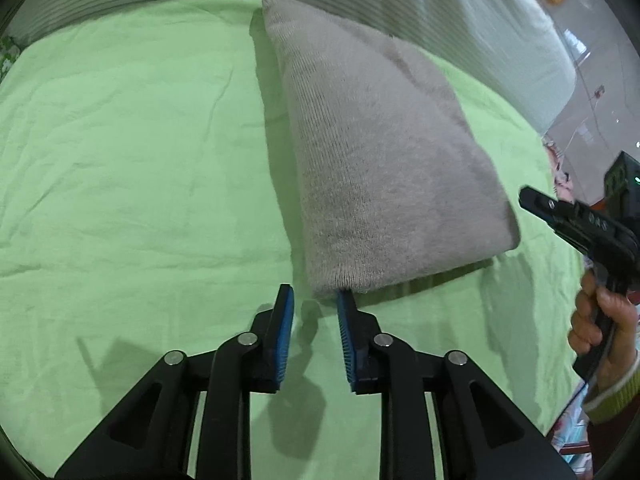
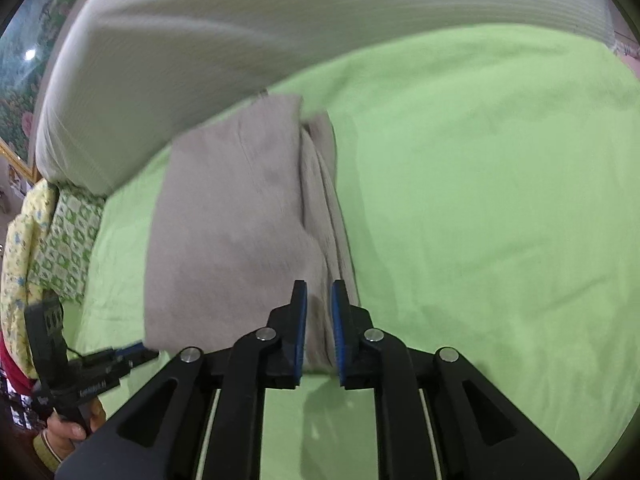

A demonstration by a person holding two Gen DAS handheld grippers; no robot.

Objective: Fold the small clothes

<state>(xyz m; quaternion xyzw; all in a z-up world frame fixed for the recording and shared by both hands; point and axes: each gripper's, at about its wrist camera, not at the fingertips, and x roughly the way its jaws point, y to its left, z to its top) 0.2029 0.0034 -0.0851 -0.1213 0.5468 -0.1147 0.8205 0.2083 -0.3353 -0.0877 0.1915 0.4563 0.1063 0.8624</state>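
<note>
Green sheet (image 1: 140,160) surrounds folded garment (image 1: 380,152), striped bedding (image 2: 240,40) behind.

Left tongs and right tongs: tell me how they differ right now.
The left tongs stand at the near left corner of the folded grey garment, only one pad's tip at its edge; the right tongs straddle its layered right edge. The gap between the left pads looks wider than that between the right. Both have blue pads and black arms, point down at the green sheet, and neither clamps the cloth.
</note>
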